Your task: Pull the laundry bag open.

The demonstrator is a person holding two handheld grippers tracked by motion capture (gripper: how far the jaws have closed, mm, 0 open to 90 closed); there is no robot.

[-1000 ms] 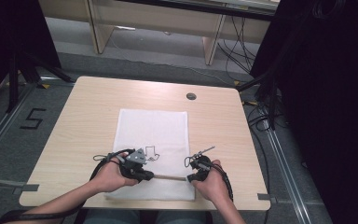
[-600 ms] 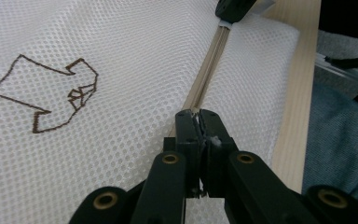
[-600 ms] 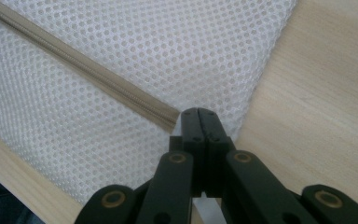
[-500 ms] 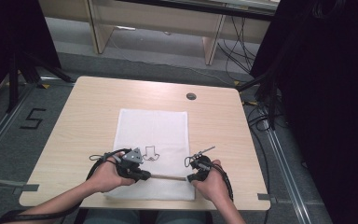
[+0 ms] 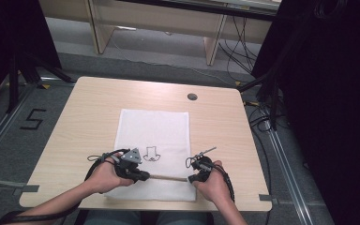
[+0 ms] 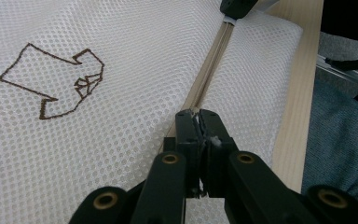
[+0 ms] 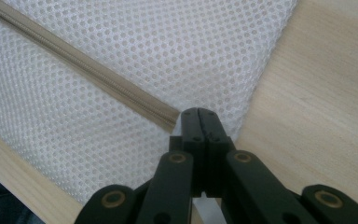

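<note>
The left gripper [image 6: 199, 116] has its jaws closed together on a small white zipper pull [image 6: 210, 139], tips resting on the beige zipper [image 6: 208, 65] of a white mesh laundry bag [image 6: 121, 102]. The zipper runs straight ahead from the fingertips. Left of the fingers, a brown shirt outline [image 6: 51, 79] is printed. Far ahead, the other gripper's tip [image 6: 235, 7] meets the zipper end. Right of the fingers lies the table edge [image 6: 303, 93].

A white rectangular mesh laundry bag [image 5: 152, 140] lay flat on the light wooden desk [image 5: 89, 108], nearer the desk's front edge. Its beige zipper [image 5: 168, 177] ran straight across the bag's near end, beside a brown shirt outline [image 5: 152, 153].
</note>
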